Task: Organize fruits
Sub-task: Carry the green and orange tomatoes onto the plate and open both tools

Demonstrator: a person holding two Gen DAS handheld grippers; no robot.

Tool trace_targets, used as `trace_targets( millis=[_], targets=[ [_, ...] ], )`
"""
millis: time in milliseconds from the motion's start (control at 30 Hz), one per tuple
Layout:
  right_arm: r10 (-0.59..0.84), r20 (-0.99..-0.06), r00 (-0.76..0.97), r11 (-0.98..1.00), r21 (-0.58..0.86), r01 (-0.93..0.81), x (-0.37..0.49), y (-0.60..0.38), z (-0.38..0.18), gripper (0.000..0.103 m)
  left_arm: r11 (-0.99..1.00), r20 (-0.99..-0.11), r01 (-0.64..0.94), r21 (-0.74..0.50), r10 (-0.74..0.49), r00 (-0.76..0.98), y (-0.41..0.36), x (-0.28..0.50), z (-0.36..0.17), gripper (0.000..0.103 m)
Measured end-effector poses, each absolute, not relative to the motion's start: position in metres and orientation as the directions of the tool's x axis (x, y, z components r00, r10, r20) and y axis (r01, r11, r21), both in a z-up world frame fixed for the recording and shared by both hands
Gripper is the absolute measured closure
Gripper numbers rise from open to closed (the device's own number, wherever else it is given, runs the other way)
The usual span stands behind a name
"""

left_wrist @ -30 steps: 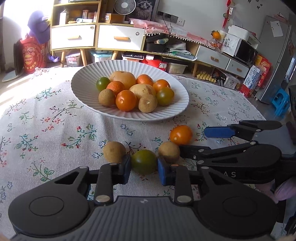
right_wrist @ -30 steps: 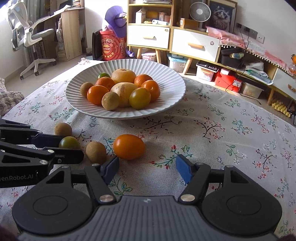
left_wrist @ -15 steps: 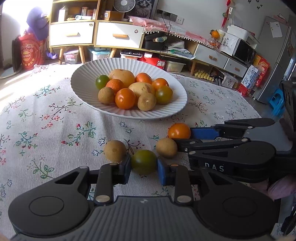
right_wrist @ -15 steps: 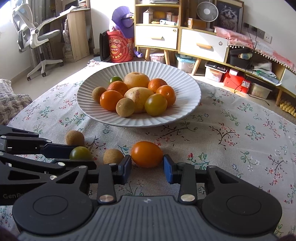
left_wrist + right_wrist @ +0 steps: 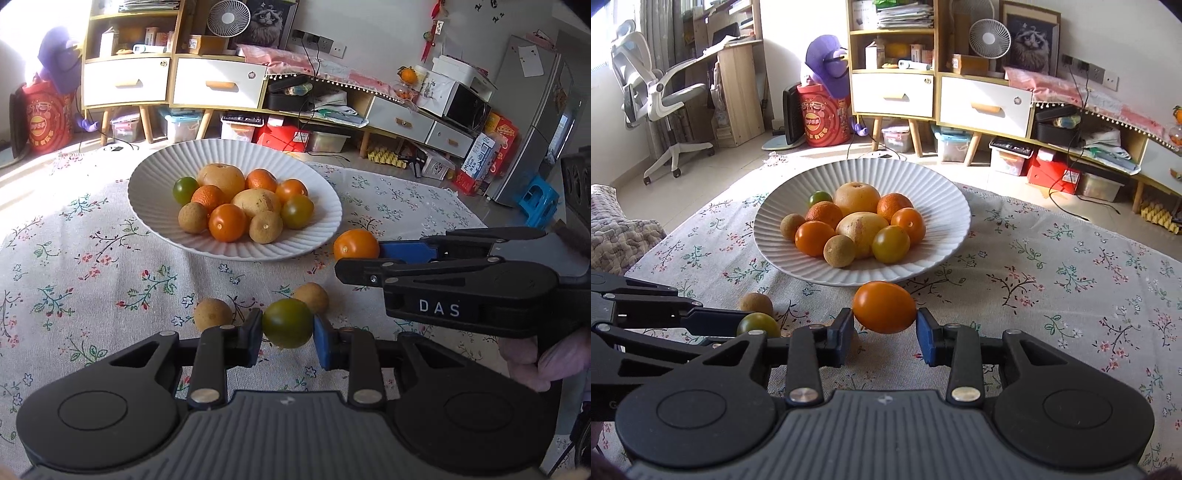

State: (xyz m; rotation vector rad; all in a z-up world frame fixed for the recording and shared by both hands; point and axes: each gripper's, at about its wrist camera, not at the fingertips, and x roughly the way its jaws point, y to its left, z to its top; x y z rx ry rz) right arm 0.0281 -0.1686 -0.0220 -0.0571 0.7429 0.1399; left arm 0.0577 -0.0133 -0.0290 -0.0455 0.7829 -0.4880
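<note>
while both grippers hang over the floral tablecloth (image 5: 1052, 258), this is how it stands:
left gripper (image 5: 287, 334): clenched on the green tomato (image 5: 287, 323), one pad pressing each side, fruit dead centre between the fingers.
right gripper (image 5: 884, 328): jaws have just been closing; the orange tomato (image 5: 884, 312) sits gripped between the blue pads, out at the tips.
white plate (image 5: 945, 206): just beyond the orange tomato, heaped with fruit.
loose brown fruits: one (image 5: 213, 314) beside the left finger, another (image 5: 311, 297) just behind the green tomato, both on the cloth.
</note>
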Motion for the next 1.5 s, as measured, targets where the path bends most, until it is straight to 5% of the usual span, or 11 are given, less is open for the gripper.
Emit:
trace_targets(
  millis=[733,1500],
  targets=[
    [0.155,-0.619,0.77,0.984,0.024,-0.179,0.071,-0.171,0.011,0.069,0.906,-0.623,0.329,-0.265,-0.421,0.659,0.013,0.115,0.004,0.089],
    [0.201,-0.729,0.654,0.978,0.116,-0.172,0.175,-0.177,-0.013,0.072,0.887,-0.686,0.268,-0.377,-0.462,0.562,0.032,0.208,-0.022,0.089]
  ],
)
